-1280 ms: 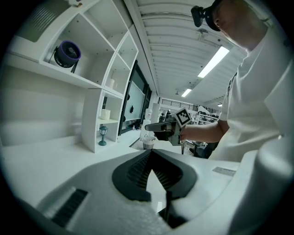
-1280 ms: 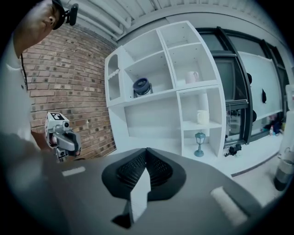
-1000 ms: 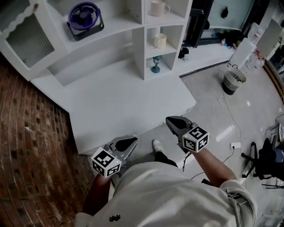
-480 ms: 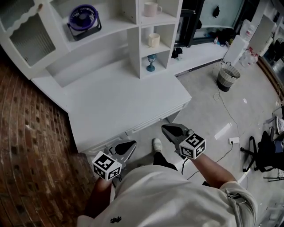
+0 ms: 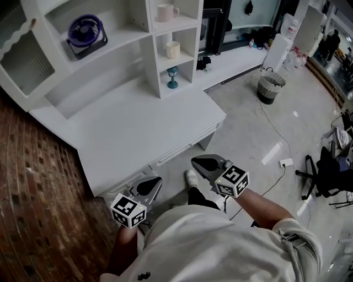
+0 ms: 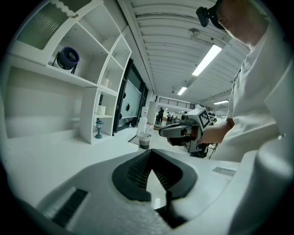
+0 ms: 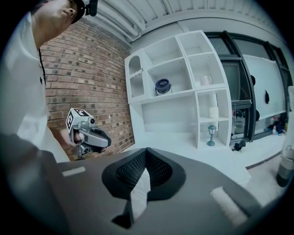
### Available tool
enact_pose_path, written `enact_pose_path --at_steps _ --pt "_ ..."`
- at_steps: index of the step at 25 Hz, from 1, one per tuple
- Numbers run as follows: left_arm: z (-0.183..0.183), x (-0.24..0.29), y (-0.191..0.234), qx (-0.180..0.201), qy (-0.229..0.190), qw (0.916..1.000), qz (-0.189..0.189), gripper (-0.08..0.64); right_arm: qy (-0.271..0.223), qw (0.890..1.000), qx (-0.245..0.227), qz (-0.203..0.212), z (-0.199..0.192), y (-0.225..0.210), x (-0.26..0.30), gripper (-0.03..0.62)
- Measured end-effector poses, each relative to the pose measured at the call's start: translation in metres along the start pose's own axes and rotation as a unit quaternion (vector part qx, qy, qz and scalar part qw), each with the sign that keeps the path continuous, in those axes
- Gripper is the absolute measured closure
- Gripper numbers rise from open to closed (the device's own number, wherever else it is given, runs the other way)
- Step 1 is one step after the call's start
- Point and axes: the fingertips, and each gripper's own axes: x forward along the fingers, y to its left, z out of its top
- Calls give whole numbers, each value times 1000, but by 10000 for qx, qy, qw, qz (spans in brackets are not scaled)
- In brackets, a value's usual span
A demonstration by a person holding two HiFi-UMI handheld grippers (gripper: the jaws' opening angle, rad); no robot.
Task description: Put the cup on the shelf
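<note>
Two cups stand in the white shelf unit point(image 5: 149, 60) behind the desk: a pale mug point(image 5: 165, 12) in the upper cell and a cream cup point(image 5: 173, 49) in the cell below. They also show in the right gripper view, the mug point(image 7: 206, 81) above the cup point(image 7: 213, 112). My left gripper point(image 5: 156, 180) and right gripper point(image 5: 195, 162) hang low in front of the desk's near edge, far from the shelf. Both are shut with nothing between the jaws, whose tips meet in the left gripper view point(image 6: 150, 152) and in the right gripper view point(image 7: 146, 150).
A blue lantern ornament point(image 5: 172, 77) fills the lowest shelf cell and a purple fan point(image 5: 85, 34) sits on the wide shelf to the left. The white desk top point(image 5: 138, 126) lies between me and the shelf. A waste basket point(image 5: 268, 86), cables and a power strip point(image 5: 285, 163) are on the floor to the right; brick wall point(image 5: 33, 182) on the left.
The view has drifted back and right, so shelf and desk sit farther left and smaller. Both grippers stay low by the desk edge, still shut and holding nothing.
</note>
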Motion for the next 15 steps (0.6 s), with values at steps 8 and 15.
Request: enact_pose_path --at_steps 8,15 --pt "-7 5 -5 54 105 9999 -80 554 58 10000 54 -20 -6 3 -1 581" --pt "-10 7 -8 31 113 9999 -93 554 105 9999 3 8 -5 5 -2 581"
